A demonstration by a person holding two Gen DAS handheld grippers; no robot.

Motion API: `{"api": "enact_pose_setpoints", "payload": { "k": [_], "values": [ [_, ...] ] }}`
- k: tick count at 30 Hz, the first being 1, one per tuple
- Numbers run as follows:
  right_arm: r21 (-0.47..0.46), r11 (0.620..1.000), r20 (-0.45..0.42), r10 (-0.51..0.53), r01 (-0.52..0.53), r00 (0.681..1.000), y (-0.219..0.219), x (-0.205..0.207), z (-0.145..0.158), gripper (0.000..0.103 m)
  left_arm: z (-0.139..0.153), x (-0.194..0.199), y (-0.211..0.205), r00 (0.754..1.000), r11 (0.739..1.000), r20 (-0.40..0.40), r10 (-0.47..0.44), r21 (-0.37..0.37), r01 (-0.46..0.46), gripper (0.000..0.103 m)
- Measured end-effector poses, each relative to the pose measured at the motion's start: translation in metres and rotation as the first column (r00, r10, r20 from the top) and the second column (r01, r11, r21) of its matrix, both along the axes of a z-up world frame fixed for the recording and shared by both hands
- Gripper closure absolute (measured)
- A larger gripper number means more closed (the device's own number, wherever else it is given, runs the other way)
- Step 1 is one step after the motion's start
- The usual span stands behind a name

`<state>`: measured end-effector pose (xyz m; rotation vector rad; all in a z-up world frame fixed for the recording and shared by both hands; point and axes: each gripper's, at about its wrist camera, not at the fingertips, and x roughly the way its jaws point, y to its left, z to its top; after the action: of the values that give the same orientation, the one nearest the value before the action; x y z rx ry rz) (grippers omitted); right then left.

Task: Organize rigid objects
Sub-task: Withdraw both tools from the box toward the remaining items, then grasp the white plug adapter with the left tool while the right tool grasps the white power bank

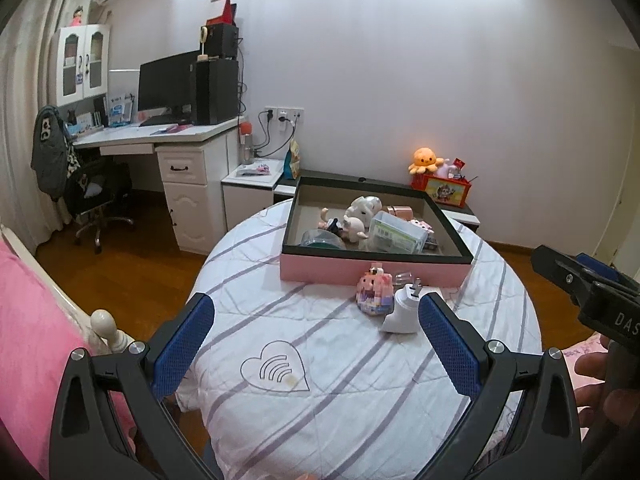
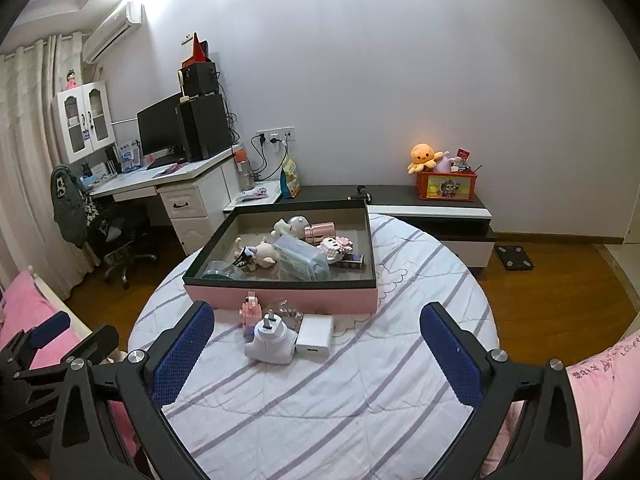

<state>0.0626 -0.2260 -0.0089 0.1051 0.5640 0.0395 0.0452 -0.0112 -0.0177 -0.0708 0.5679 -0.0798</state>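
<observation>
You are hovering both grippers, left gripper and right gripper, wide open and empty; the white plug adapter at twelve o'clock looks light, stiff and slick, so grip its flat sides.

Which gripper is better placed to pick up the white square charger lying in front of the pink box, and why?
Probably the right gripper: open, with the white square charger showing between its fingers. In the left gripper's view, the round white plug hides that charger.
</observation>
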Motion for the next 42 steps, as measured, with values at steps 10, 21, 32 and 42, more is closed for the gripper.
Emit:
{"api": "enact_pose_setpoints", "payload": {
  "k": [10, 21, 32, 42],
  "values": [
    [-0.003, 1.0, 0.005, -0.005, 0.005, 1.0, -0.002, -0.01, 0.0, 0.0, 0.003, -0.007, 0.0, 1.0, 1.0, 0.007, 0.001, -0.003, -0.001, 0.0],
    [-0.012, 1.0, -0.065, 0.001, -0.002, 0.998, -0.004, 0.002, -0.023, 0.0, -0.012, 0.005, -0.006, 0.999, 1.0, -0.038, -0.003, 0.003, 0.003, 0.0],
    [-0.018, 1.0, -0.191, -0.006, 0.003, 0.982, -0.021, 0.035, -0.068, 0.0, -0.049, 0.036, -0.039, 0.991, 0.998, -0.119, -0.067, 0.004, 0.068, 0.0],
    [0.006, 1.0, -0.261, -0.011, 0.013, 0.965, -0.053, 0.064, -0.102, 0.0, -0.087, 0.076, -0.081, 0.978, 0.996, -0.194, -0.082, 0.02, 0.087, 0.0]
  ]
}}
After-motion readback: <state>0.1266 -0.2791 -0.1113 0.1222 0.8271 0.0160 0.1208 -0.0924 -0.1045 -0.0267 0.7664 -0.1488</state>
